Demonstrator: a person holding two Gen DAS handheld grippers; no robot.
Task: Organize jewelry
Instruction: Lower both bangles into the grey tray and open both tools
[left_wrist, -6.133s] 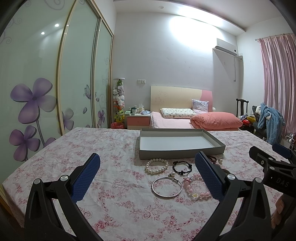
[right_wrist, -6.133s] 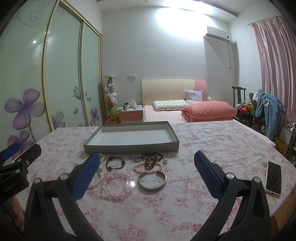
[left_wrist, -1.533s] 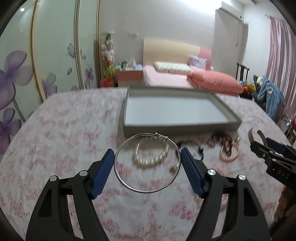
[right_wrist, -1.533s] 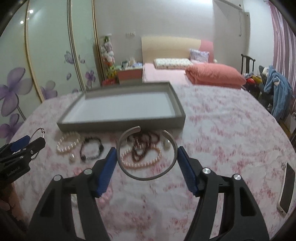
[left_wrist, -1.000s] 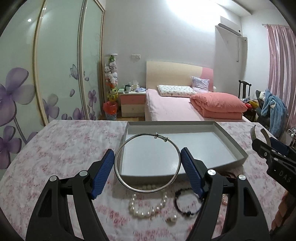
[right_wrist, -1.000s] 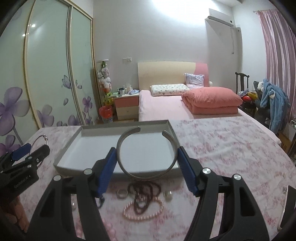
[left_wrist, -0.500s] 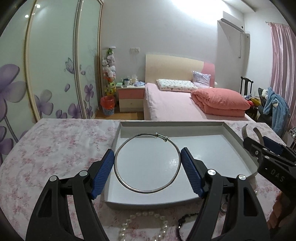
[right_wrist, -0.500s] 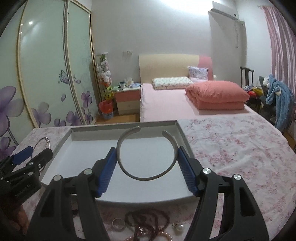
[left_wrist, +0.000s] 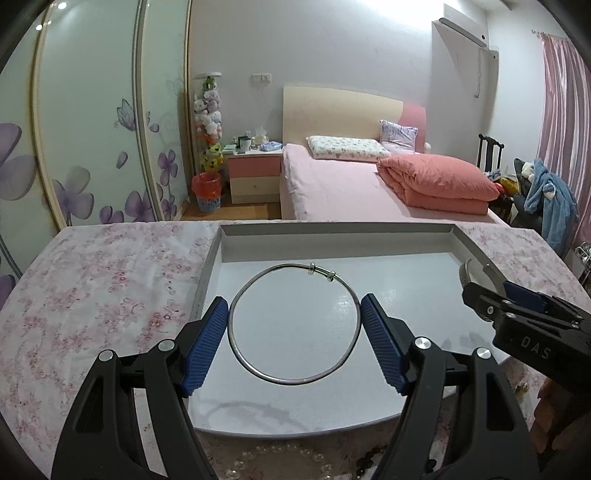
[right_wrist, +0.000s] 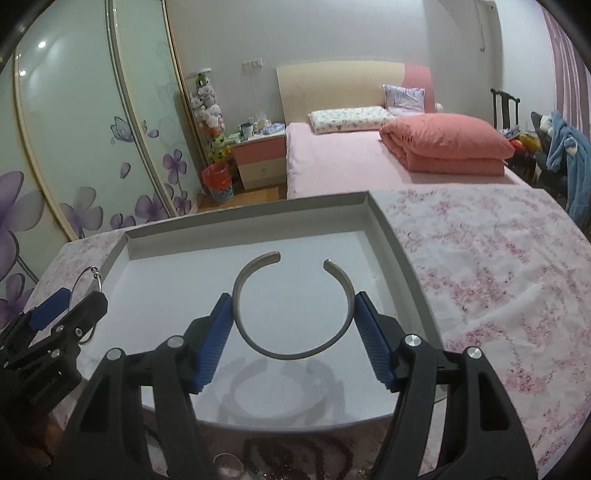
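Note:
My left gripper (left_wrist: 294, 325) is shut on a thin silver bangle (left_wrist: 251, 362) and holds it flat above the left half of the grey tray (left_wrist: 332, 228). My right gripper (right_wrist: 293, 323) is shut on an open silver cuff bracelet (right_wrist: 291, 355) above the tray's (right_wrist: 402, 254) right half. Each bracelet casts a shadow on the white tray floor. Each gripper shows at the edge of the other's view: the right gripper (left_wrist: 480, 291), the left gripper (right_wrist: 74, 306). Pearl beads (left_wrist: 258, 458) and dark beads (right_wrist: 295, 458) lie in front of the tray.
The tray sits on a table with a pink floral cloth (left_wrist: 110, 280). A ring (right_wrist: 225, 461) lies near the front edge. A bed (left_wrist: 369, 184), a nightstand (left_wrist: 255, 177) and wardrobe doors (left_wrist: 92, 129) stand beyond the table.
Both grippers have moved forward and lower over the tray with their bracelets still held. The loose jewelry has slid to the bottom edge of both views.

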